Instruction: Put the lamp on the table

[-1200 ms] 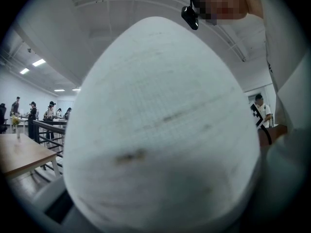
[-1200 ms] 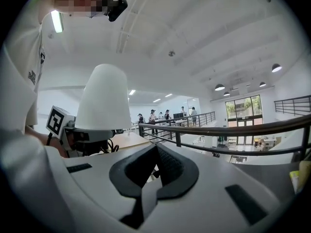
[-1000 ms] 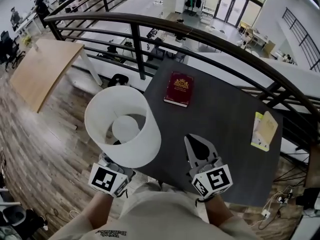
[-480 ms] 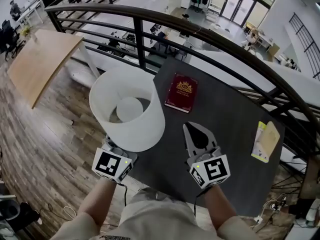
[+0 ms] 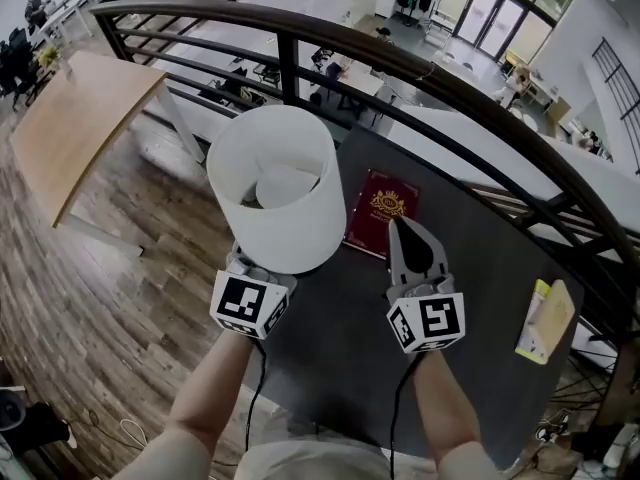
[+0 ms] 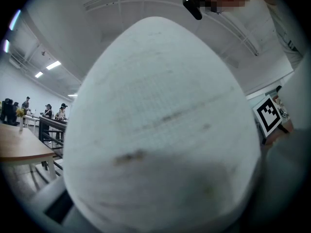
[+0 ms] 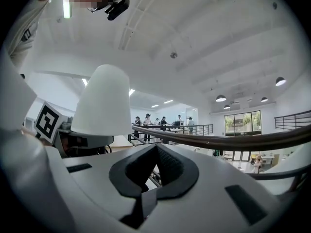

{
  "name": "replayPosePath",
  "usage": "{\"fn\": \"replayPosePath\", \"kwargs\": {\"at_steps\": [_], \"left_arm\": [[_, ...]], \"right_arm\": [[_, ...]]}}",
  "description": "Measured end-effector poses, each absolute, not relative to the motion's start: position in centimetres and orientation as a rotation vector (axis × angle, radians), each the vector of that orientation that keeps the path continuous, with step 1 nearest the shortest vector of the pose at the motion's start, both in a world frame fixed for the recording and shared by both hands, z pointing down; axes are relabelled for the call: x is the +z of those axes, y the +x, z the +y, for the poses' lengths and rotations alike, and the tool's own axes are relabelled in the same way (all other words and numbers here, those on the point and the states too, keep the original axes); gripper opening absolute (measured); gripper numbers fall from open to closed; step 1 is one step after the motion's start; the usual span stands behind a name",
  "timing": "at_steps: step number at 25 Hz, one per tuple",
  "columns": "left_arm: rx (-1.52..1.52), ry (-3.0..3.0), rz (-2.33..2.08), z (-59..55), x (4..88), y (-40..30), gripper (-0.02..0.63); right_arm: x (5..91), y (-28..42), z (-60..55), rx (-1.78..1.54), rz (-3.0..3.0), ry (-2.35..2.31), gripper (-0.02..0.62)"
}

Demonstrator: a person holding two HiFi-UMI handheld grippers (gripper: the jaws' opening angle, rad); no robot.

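The lamp (image 5: 278, 188) has a white drum shade, open at the top with a pale bulb inside. It stands upright on my left gripper (image 5: 248, 280), over the left part of the dark table (image 5: 330, 348). The shade hides the jaws, which are shut on the lamp's lower part. In the left gripper view the shade (image 6: 160, 130) fills almost everything. My right gripper (image 5: 405, 230) is shut and empty, its tip over the near right edge of a red book (image 5: 380, 213). In the right gripper view the jaws meet at the tip (image 7: 156, 152), with the lamp (image 7: 103, 106) to the left.
A yellow and white booklet (image 5: 545, 318) lies at the table's right edge. A dark curved railing (image 5: 400, 63) runs just beyond the table's far side. A light wooden table (image 5: 80, 118) stands on the wood floor at the left.
Both grippers have moved forward. The lamp has gone from beside the table's left edge to over it. The right gripper's tip has reached the red book.
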State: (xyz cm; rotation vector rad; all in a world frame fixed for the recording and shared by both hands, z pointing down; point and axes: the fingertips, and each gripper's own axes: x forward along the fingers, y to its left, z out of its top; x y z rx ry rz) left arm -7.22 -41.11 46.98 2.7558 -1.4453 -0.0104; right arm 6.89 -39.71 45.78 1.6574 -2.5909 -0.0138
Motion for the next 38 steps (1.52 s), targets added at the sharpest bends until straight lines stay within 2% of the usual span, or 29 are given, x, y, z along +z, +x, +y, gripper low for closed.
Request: {"fn": "replayPosePath", "kwargs": {"at_steps": [9, 19, 25, 38], "left_arm": [[-0.047, 2.712, -1.509, -49.0, 53.0, -6.1, 0.079], [-0.033, 2.692, -1.453, -51.8, 58.2, -2.4, 0.08], [0.03, 2.82, -1.426, -51.5, 58.2, 0.0, 0.08], [-0.122, 2.811, -1.478, -51.1, 58.4, -0.6, 0.081]], "right_arm": [[54.2, 6.6, -45.6, 0.011, -2.54, 1.658, 0.0], [59.6, 6.8, -49.2, 0.086, -2.497, 1.639, 0.0], [61.8, 7.0, -49.2, 0.146, -2.485, 1.637, 0.0], [64.1, 7.6, -48.8, 0.231, -2.452, 1.675, 0.0]]}}
